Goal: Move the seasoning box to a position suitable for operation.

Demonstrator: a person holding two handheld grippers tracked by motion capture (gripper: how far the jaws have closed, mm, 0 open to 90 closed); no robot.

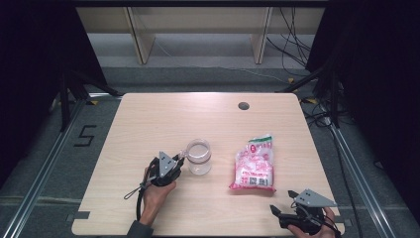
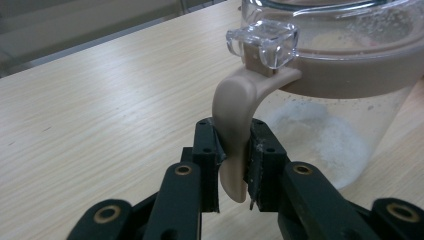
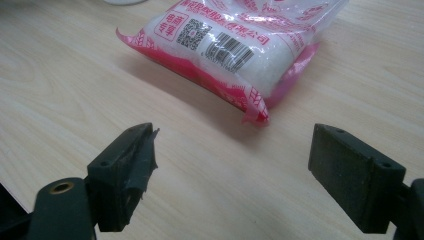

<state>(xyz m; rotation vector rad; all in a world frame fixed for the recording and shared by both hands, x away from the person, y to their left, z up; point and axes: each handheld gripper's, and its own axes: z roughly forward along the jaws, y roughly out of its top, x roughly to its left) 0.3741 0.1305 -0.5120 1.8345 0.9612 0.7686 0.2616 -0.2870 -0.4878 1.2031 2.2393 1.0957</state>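
- Looking down from the high view, a light wooden table [image 1: 148, 119] holds a clear plastic jar with a tan band and handle [image 1: 199, 157] near the middle, standing upright.
- Just right of the jar lies a flat pink and white plastic bag with white stuff inside [image 1: 253, 163], a little apart from it.
- The left gripper [image 1: 174, 159] sits just left of the jar, held by the person's left hand [image 1: 157, 191], and its tips reach the jar's side.
- The right gripper [image 1: 277, 212] is at the near right edge of the table, below the bag and apart from it.
- From the left gripper view, the two black jaws are pressed on the curved tan handle [image 2: 232, 135] from both sides, so the left gripper [image 2: 234, 160] has hold of it.
- The handle hangs from the tan band under a small clear clip [image 2: 262, 42], and white powder [image 2: 320, 137] lies in the jar's bottom.
- From the right gripper view, the right gripper [image 3: 232, 160] is spread wide with nothing between its jaws.
- The bag [image 3: 235, 45] lies ahead on the wood, its barcode end nearest, not touching the jaws.
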